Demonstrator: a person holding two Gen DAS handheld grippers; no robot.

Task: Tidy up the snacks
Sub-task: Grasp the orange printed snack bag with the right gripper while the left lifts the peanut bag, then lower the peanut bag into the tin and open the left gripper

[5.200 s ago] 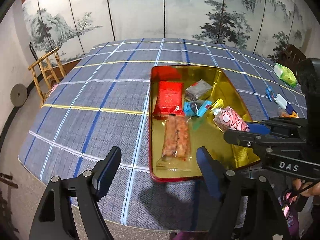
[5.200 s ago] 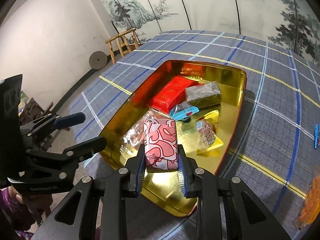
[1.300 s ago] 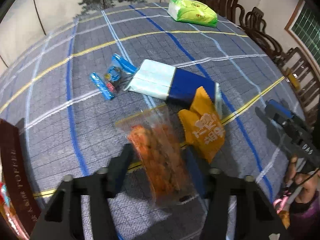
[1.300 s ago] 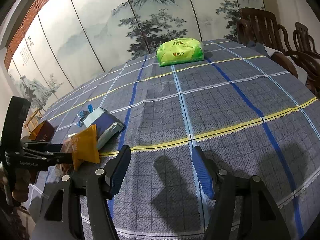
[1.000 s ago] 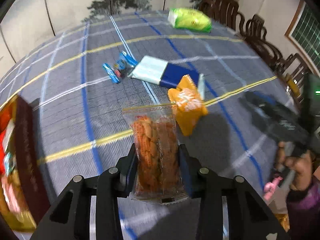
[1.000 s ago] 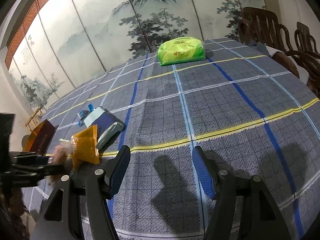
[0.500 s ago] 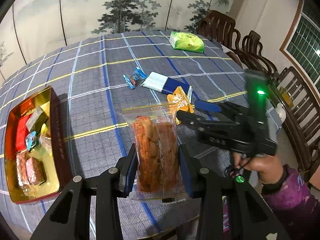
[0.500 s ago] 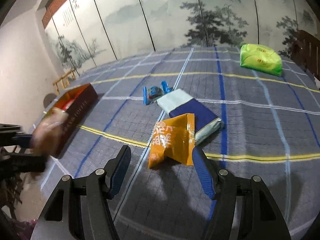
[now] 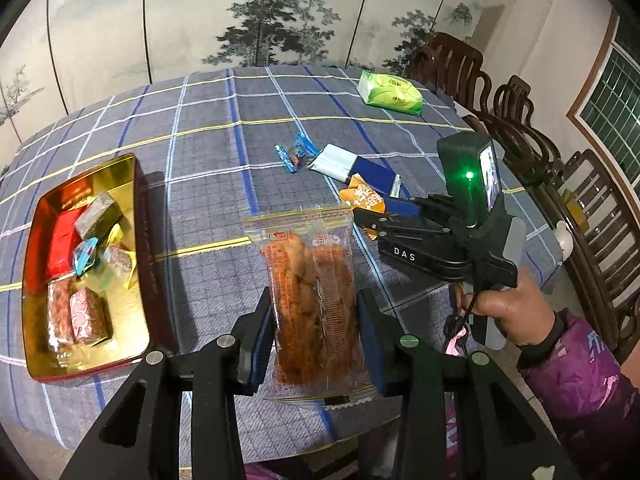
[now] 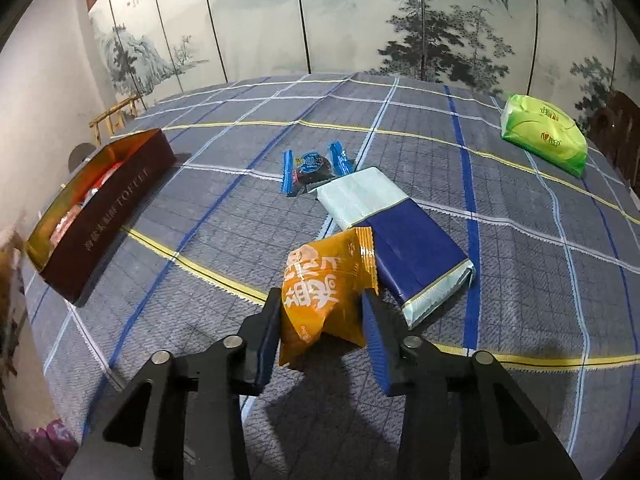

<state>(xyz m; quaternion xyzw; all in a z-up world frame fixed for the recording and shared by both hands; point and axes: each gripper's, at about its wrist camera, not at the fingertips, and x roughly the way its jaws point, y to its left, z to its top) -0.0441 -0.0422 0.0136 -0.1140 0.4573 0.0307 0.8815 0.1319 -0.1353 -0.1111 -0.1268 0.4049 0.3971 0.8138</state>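
We list a clear biscuit packet [image 9: 314, 300] clamped lengthwise in our left gripper [image 9: 316, 334], the tin [image 9: 136, 184] lying leftward; right gripper [image 10: 320, 326] closing round an orange sachet [image 10: 324, 284].

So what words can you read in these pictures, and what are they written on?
"DAS": white letters on the side of the right tool.
"TOFFEE": gold letters on the dark outer wall of the tin; the characters before it are too blurred to read.
Orange snack packet: big white characters, not readable here.
Clear snack bag, green pack, small blue candy: print too small to read.
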